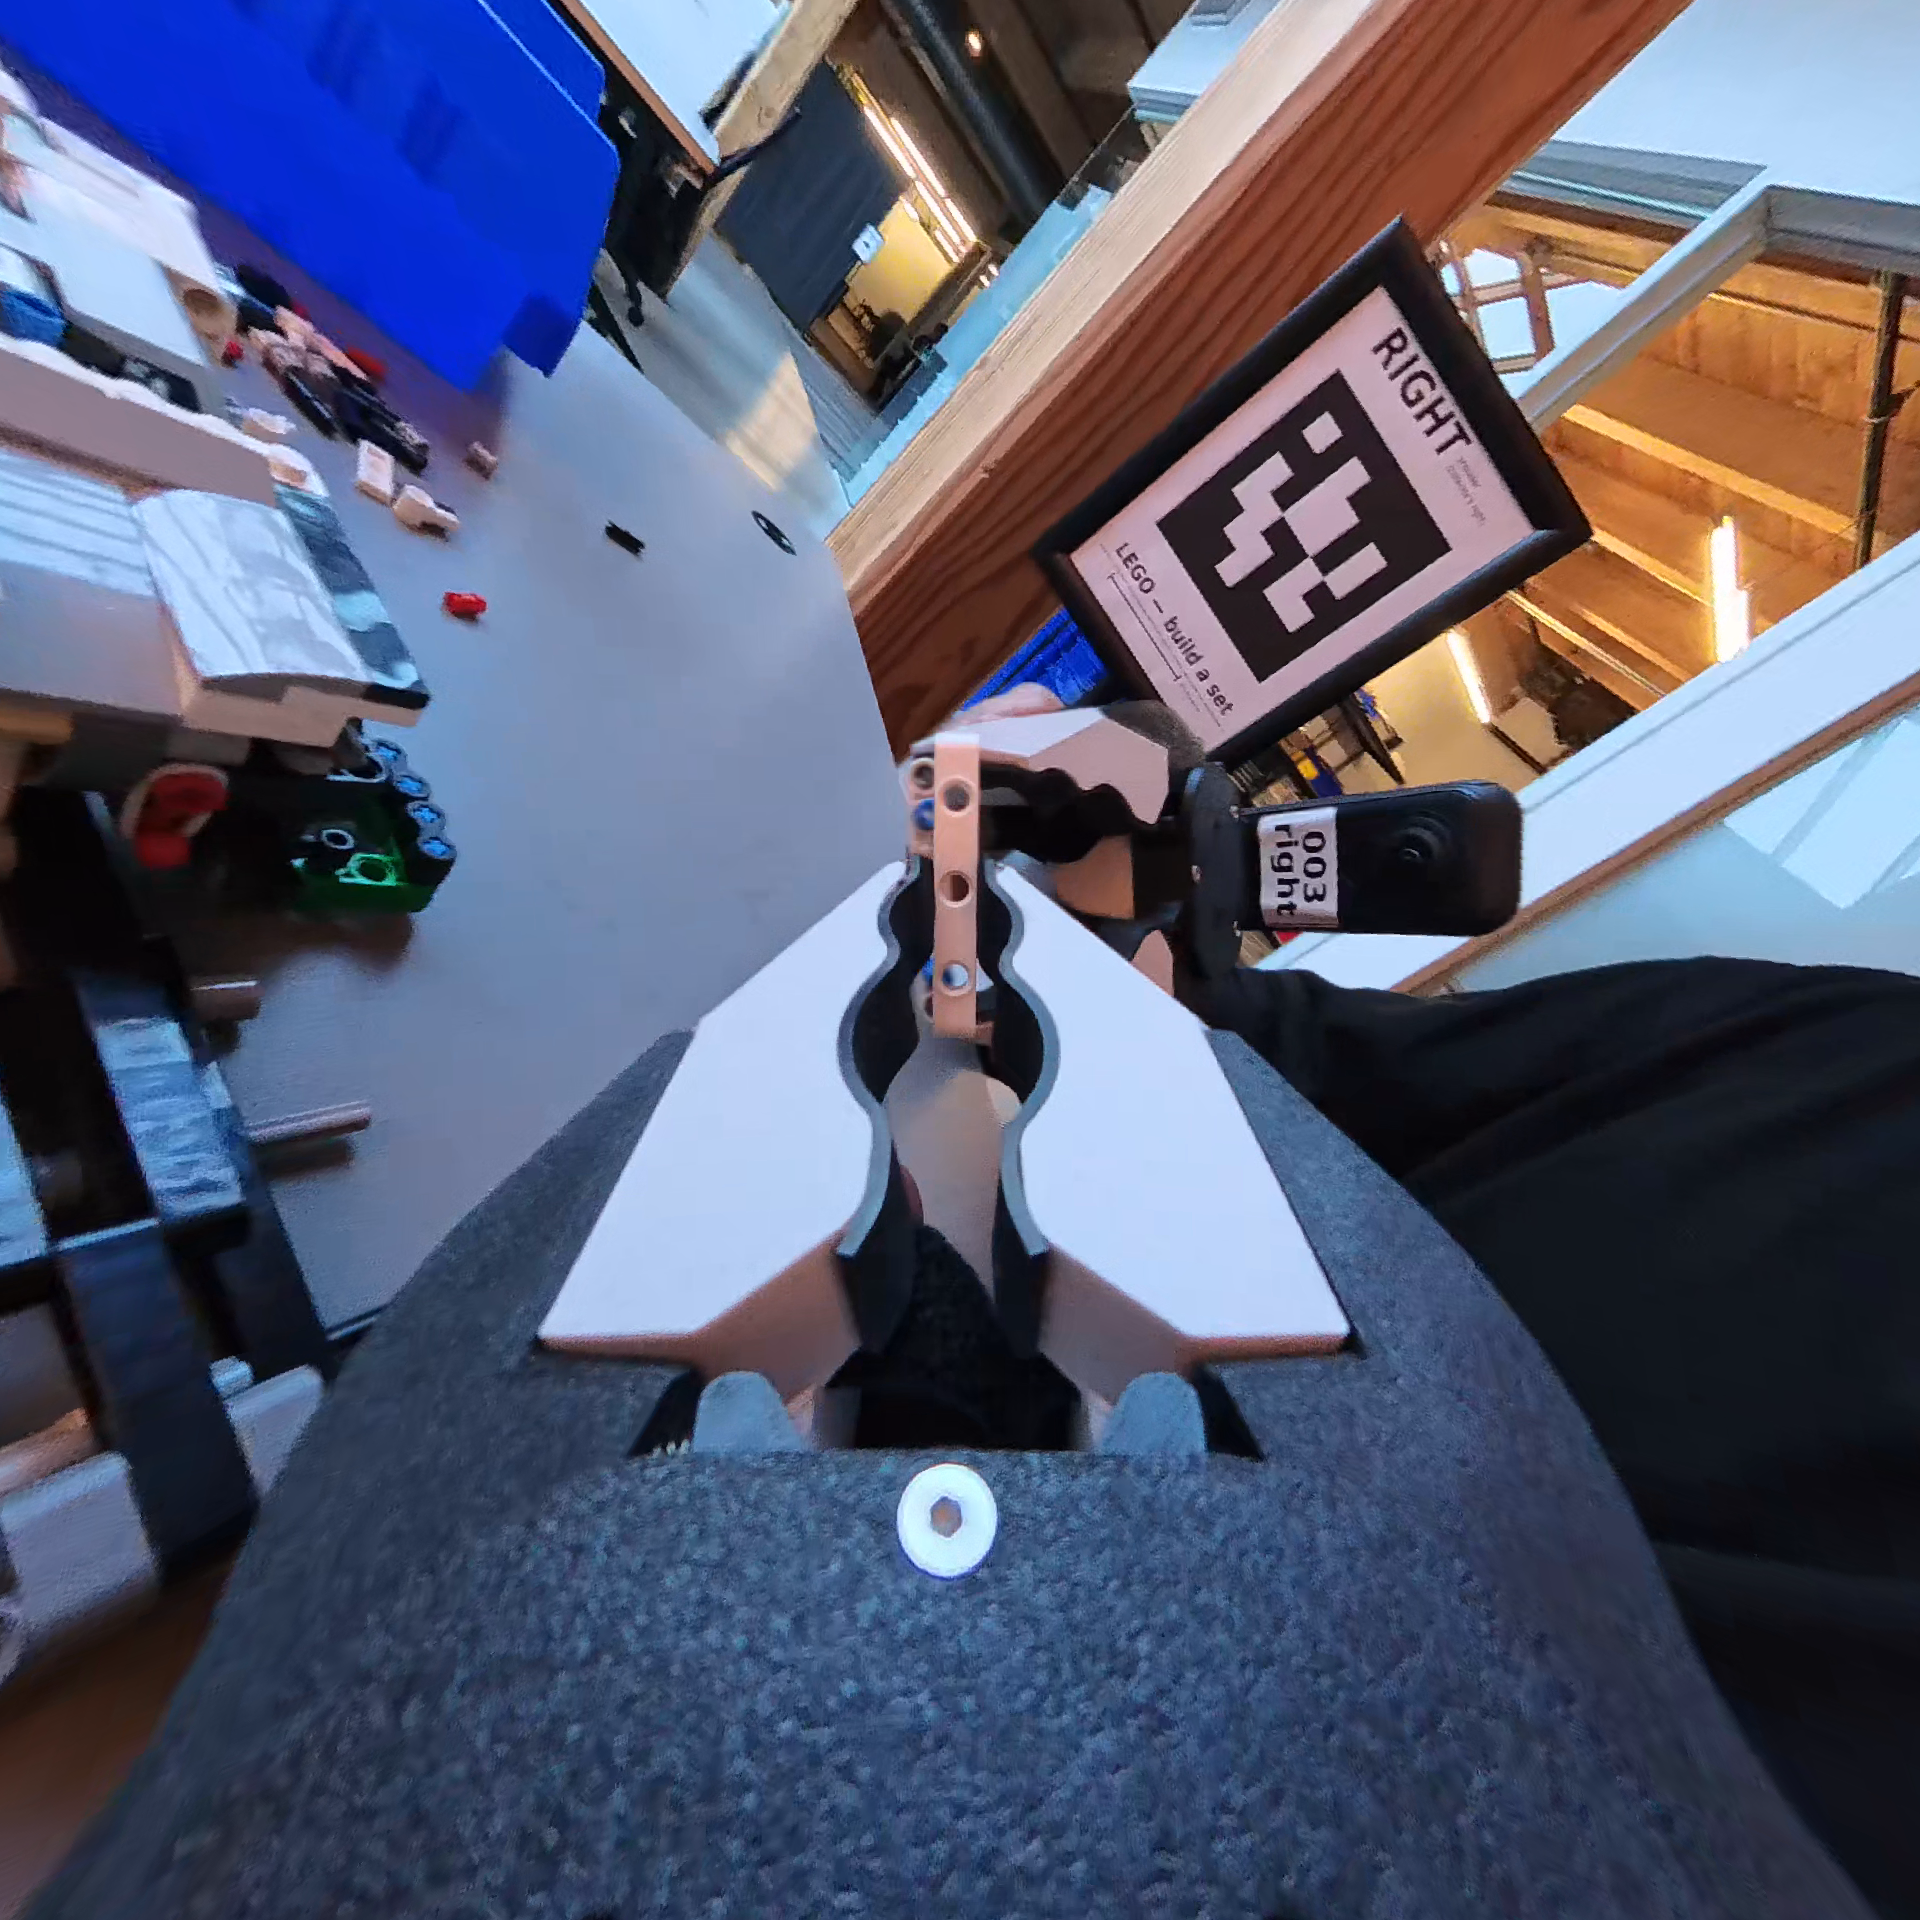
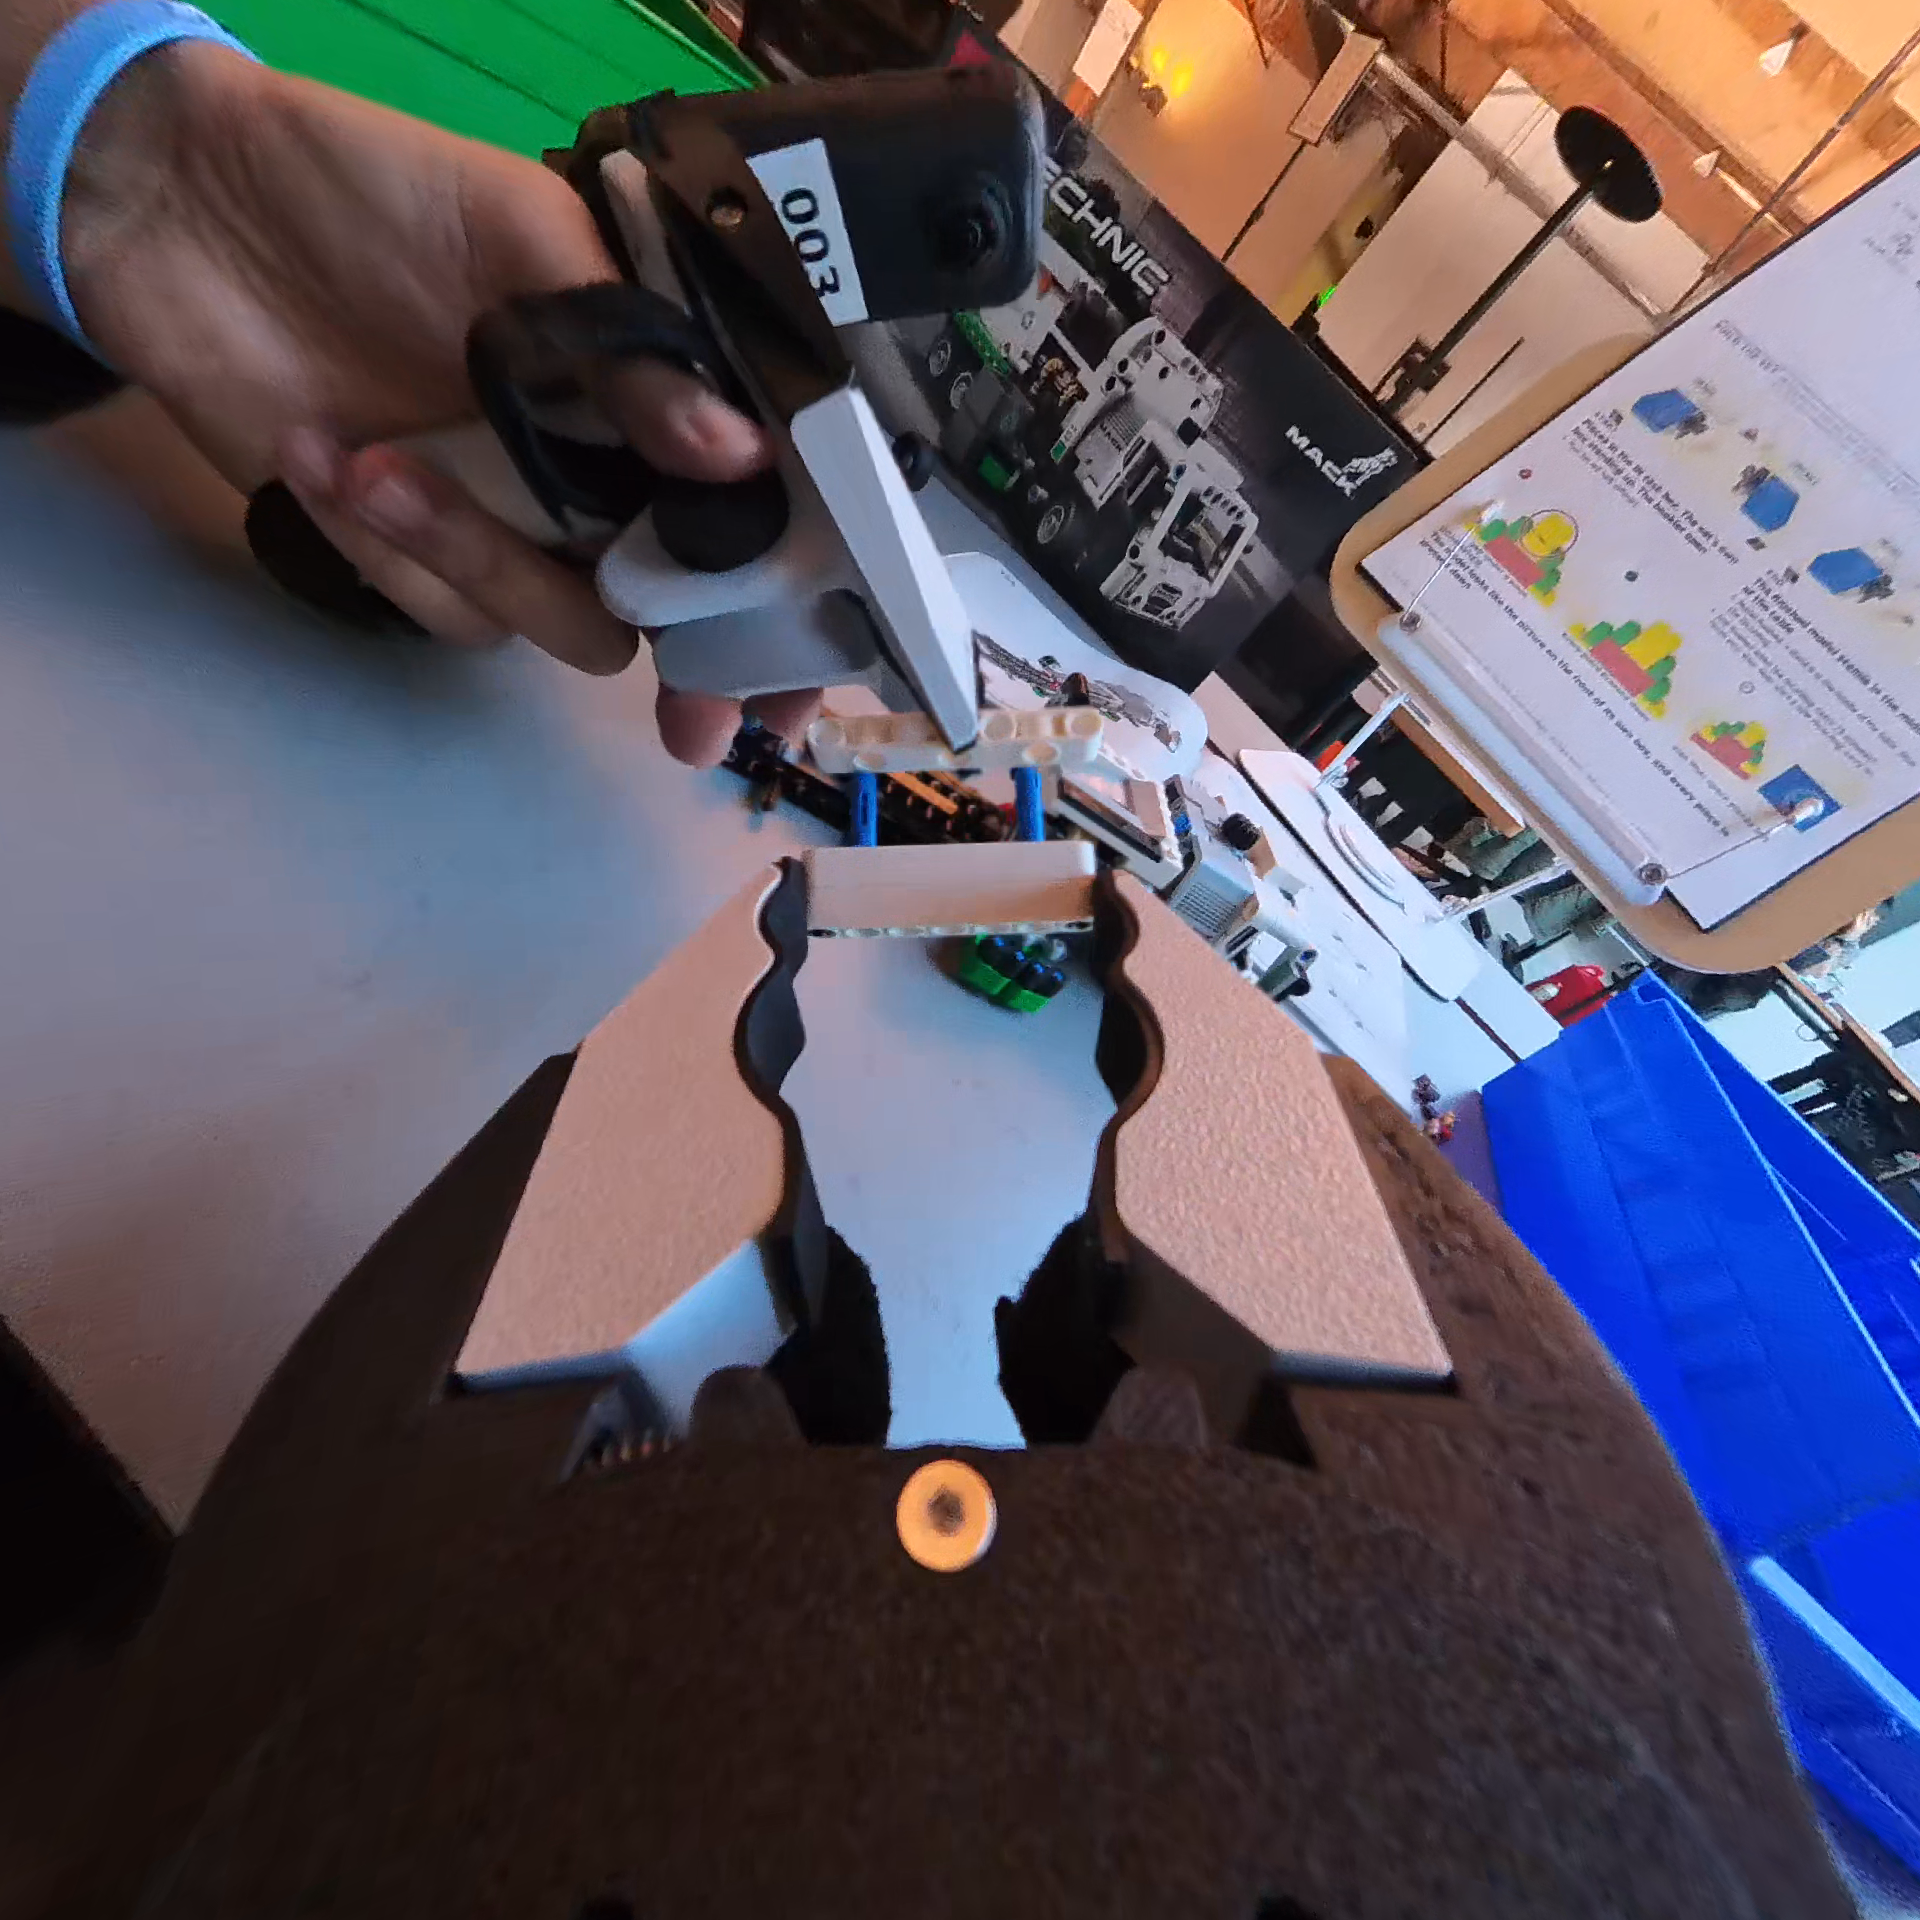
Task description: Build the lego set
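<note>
Two white beams, joined by blue pins (image 2: 1029, 805), hang above the table (image 2: 312, 935), left gripper (image 1: 956, 925) clamping one beam (image 1: 956, 883), right gripper (image 2: 948, 899) the other (image 2: 951, 883); probably light, rigid, best gripped mid-length.

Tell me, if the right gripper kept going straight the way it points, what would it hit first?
Probably the other white beam held in the left gripper, just beyond the white beam the right gripper itself holds; two blue pins already bridge them. Depth is hard to judge.
</note>
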`<state>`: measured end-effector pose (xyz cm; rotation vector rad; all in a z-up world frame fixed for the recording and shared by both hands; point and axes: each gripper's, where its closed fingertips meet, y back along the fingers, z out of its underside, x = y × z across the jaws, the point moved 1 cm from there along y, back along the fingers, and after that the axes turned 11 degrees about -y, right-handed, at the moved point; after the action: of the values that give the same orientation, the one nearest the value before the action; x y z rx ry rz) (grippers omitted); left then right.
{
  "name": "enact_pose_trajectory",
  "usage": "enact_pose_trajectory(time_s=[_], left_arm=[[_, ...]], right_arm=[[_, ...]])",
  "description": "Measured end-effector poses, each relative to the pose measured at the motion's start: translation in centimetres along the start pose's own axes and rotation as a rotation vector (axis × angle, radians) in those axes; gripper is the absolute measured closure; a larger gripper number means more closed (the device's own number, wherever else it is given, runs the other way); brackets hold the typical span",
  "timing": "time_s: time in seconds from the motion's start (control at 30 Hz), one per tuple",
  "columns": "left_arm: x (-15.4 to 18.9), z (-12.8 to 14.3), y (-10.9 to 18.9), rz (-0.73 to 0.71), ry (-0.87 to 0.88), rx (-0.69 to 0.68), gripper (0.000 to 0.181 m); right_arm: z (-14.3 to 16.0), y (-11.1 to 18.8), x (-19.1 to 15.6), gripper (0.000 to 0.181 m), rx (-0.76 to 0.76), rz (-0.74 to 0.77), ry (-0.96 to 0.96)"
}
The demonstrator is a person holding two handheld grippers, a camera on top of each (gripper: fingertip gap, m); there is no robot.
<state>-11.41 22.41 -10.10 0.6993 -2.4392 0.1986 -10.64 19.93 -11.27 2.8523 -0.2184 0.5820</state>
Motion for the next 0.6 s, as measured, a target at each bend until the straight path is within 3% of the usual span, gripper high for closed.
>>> enact_pose_trajectory(time_s=[0.6], left_arm=[[-0.9, 0.8, -0.5, -0.083, -0.057, -0.045, 0.175]], right_arm=[[0.3, 0.0, 0.0, 0.127, 0.054, 0.012, 0.012]])
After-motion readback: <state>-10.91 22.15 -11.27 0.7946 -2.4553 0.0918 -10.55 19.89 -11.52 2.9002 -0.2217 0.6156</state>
